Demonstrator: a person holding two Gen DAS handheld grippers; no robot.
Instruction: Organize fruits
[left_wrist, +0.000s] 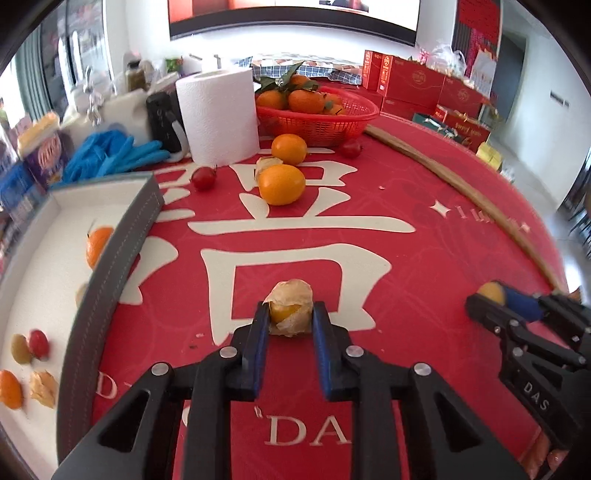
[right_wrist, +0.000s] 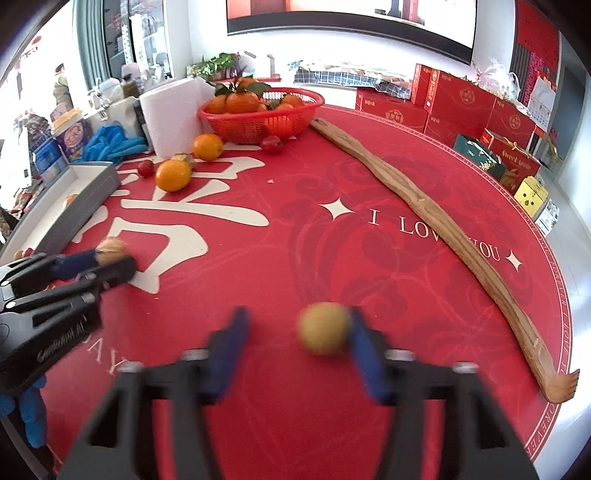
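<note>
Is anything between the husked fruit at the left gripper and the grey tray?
Nothing visible: only bare red tablecloth lies between the husked fruit, flanked by the left gripper, and the grey tray, whose raised wall it must clear.

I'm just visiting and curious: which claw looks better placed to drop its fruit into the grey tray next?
Probably the left claw. It sits closed around the papery husked fruit, and the grey tray lies just to its left. The right claw is open, the yellow fruit only against one finger, farther from the tray.

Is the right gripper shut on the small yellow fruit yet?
Not yet. The right gripper is open: the yellow fruit sits against one blue finger, with a wide gap to the other. The image is blurred.
</note>
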